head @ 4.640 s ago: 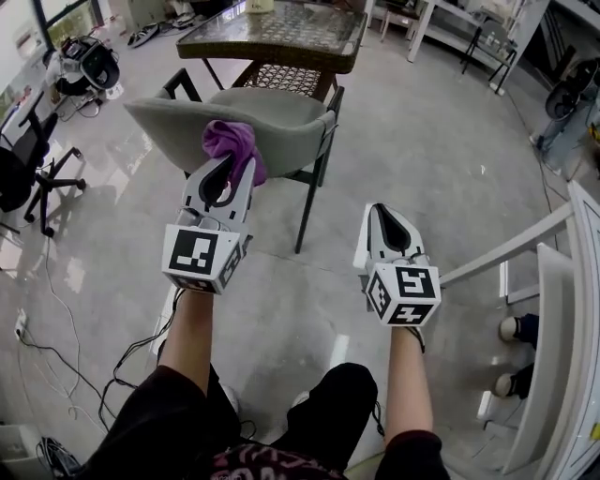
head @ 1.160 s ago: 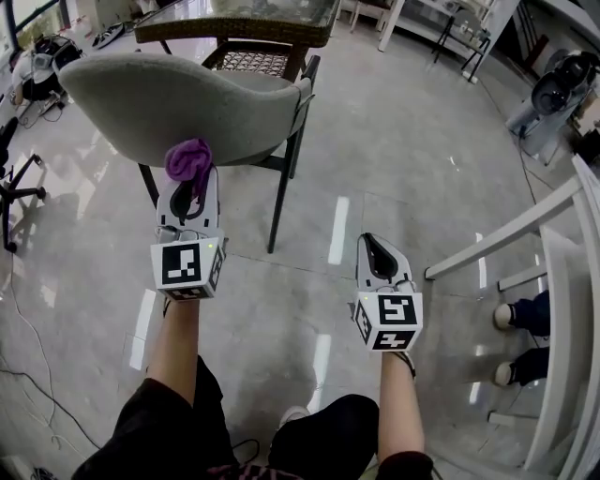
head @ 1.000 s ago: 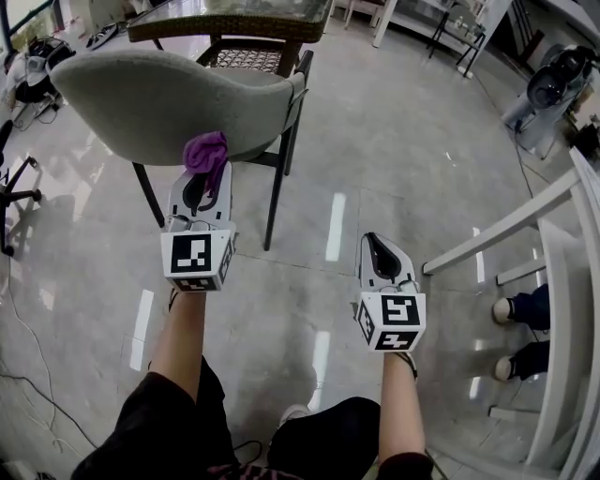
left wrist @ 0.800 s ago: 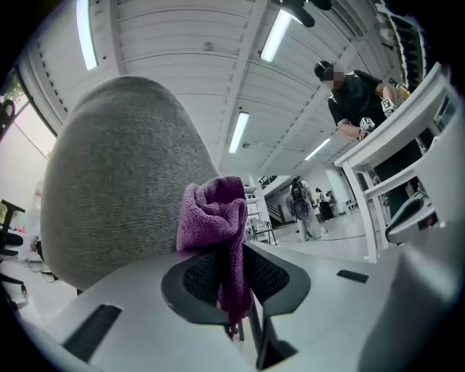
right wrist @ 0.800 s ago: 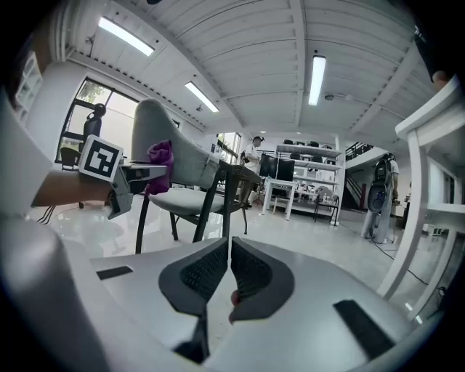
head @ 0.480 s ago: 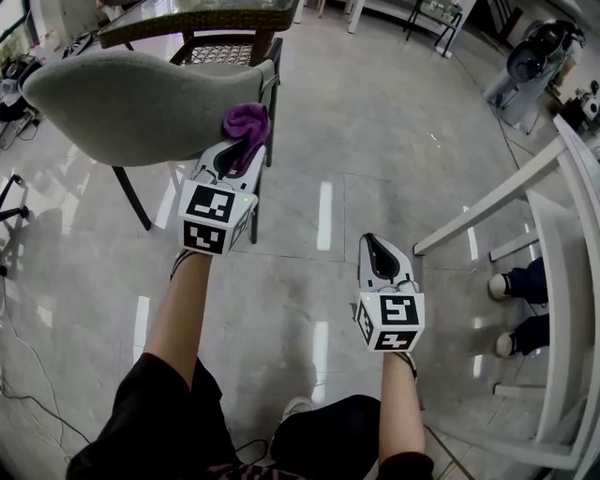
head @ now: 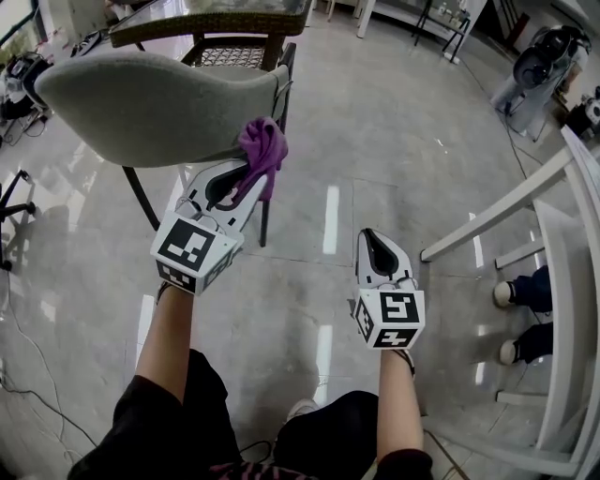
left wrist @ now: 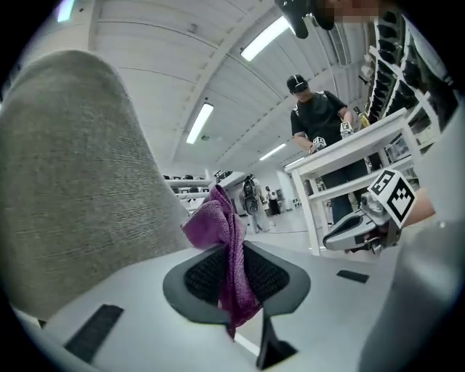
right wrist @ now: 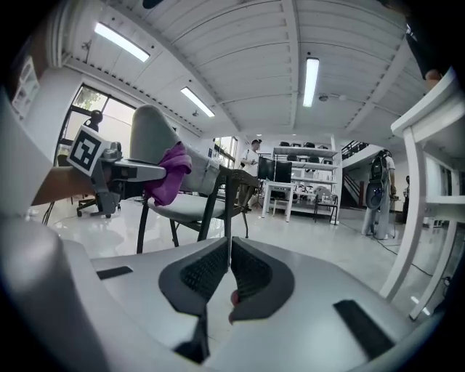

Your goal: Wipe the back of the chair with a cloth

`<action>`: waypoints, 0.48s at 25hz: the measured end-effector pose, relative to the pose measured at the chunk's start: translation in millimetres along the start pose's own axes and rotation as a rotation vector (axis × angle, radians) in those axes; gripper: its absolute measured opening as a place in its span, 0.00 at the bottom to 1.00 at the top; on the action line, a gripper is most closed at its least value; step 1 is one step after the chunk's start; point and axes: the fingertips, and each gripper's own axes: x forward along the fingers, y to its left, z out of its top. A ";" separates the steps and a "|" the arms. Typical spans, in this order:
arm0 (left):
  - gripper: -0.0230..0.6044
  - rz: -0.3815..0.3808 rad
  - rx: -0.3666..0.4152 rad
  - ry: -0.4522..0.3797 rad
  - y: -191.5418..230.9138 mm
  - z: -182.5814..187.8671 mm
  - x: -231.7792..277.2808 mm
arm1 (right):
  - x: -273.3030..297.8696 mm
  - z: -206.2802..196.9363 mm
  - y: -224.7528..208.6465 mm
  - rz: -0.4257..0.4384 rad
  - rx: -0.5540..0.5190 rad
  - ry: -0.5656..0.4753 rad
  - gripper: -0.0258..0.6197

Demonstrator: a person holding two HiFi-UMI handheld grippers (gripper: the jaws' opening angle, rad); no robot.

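Observation:
A grey upholstered chair (head: pixel 150 103) stands in front of me, its curved back facing me. My left gripper (head: pixel 246 176) is shut on a purple cloth (head: pixel 263 150), and the cloth presses against the right end of the chair back. In the left gripper view the purple cloth (left wrist: pixel 225 251) hangs out between the jaws beside the grey chair back (left wrist: pixel 73 174). My right gripper (head: pixel 378 248) hangs lower right over the floor, shut with nothing in it. The right gripper view shows the chair (right wrist: pixel 182 189) and the cloth (right wrist: pixel 168 176) to the left.
A glass-topped wicker table (head: pixel 211 19) stands behind the chair. A white frame structure (head: pixel 562 281) rises at the right, with someone's feet (head: pixel 520 319) beside it. A person (left wrist: pixel 327 138) works at a white bench. An office chair (head: pixel 11 202) and cables lie at the left.
My left gripper has swept the cloth rightward along the chair back, from its middle to its right end. The right gripper has stayed where it was.

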 end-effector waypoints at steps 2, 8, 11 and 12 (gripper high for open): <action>0.16 0.032 -0.015 -0.009 10.5 -5.2 -14.6 | 5.6 3.6 7.5 0.010 0.008 -0.015 0.09; 0.16 0.137 -0.024 -0.050 38.6 -0.8 -49.5 | 20.5 20.6 23.3 0.035 0.030 -0.052 0.09; 0.16 0.194 -0.031 -0.034 45.8 0.3 -61.3 | 25.6 29.7 24.9 0.049 0.036 -0.063 0.09; 0.16 0.212 -0.035 -0.027 48.2 1.0 -64.6 | 27.0 32.9 24.9 0.052 0.038 -0.065 0.09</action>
